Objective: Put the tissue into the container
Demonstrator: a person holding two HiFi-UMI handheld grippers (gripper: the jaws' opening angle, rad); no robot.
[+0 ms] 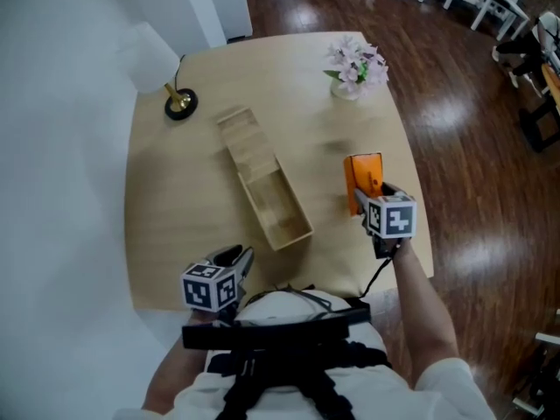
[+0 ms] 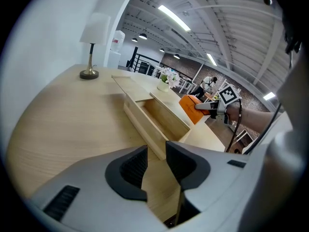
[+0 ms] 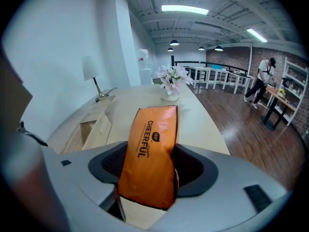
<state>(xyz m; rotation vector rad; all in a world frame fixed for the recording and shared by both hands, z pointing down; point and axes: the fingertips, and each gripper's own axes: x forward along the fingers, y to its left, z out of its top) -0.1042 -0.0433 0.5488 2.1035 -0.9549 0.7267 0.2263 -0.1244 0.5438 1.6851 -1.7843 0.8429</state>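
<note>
Your right gripper (image 3: 147, 164) has the orange tissue pack (image 3: 153, 129) pinched between its pads, both pads against the pack's sides. The pack's printed face is turned up towards the camera and its far end points away over the table (image 1: 175, 208). In the head view the pack (image 1: 363, 173) sits at about 3 o'clock from the wooden container (image 1: 248, 201), apart from it and near the table's right edge, with your right gripper (image 1: 367, 195) just behind it.

The container lies slantwise across the middle of the table. Its nearer half is open, and its farther half is covered by a flat wooden lid (image 1: 238, 131).

Your left gripper (image 1: 241, 256) is at 7 o'clock from the container, by the table's near edge. Its jaws stand a narrow gap apart with only bare tabletop between them.

A lamp (image 1: 179, 103) stands at 11 o'clock on the table, and a vase of pale flowers (image 1: 354, 66) at 1 o'clock.
</note>
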